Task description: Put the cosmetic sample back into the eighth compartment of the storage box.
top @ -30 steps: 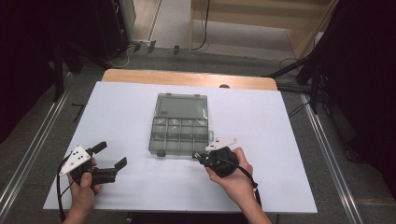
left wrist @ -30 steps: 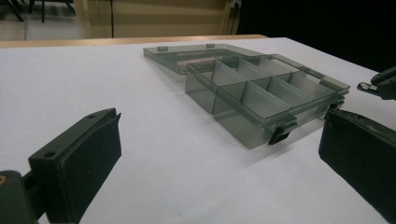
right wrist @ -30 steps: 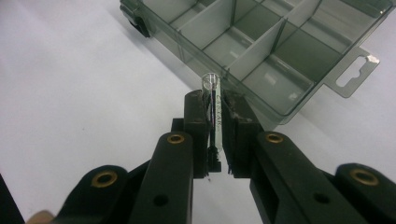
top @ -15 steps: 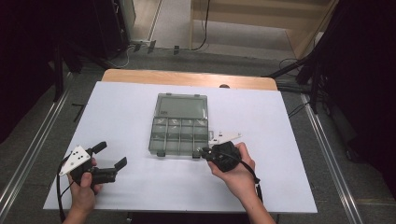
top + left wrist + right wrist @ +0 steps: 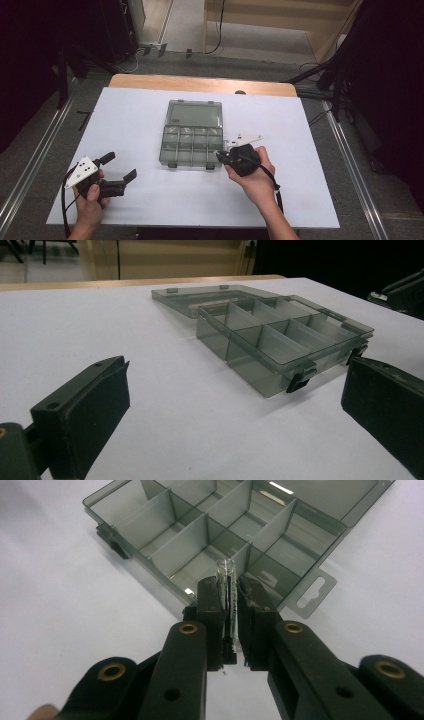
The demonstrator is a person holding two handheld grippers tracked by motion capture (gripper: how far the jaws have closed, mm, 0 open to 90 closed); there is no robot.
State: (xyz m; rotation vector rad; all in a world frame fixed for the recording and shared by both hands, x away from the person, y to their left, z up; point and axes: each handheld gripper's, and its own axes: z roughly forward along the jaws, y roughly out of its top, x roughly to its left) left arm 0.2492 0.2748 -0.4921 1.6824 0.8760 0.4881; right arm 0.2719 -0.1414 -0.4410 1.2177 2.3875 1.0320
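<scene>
High view: smoky compartment box (image 5: 192, 133) lies open at worktop (image 5: 125, 115) centre, lid flat toward far edge. Right gripper (image 5: 223, 156) at box's near right corner, jaws closed. Left gripper (image 5: 119, 170) near front left corner, jaws spread wide, nothing between.

Left gripper view: box (image 5: 280, 337) ahead, well apart; jaws wide open.

Right gripper view: jaws clamp clear glass vial (image 5: 227, 600), upright, tip just over box (image 5: 210, 525) front wall.

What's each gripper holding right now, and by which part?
The right gripper pinches a small clear tube along its lower length, its top poking out above the jaws. The left gripper is open and holds nothing.
</scene>
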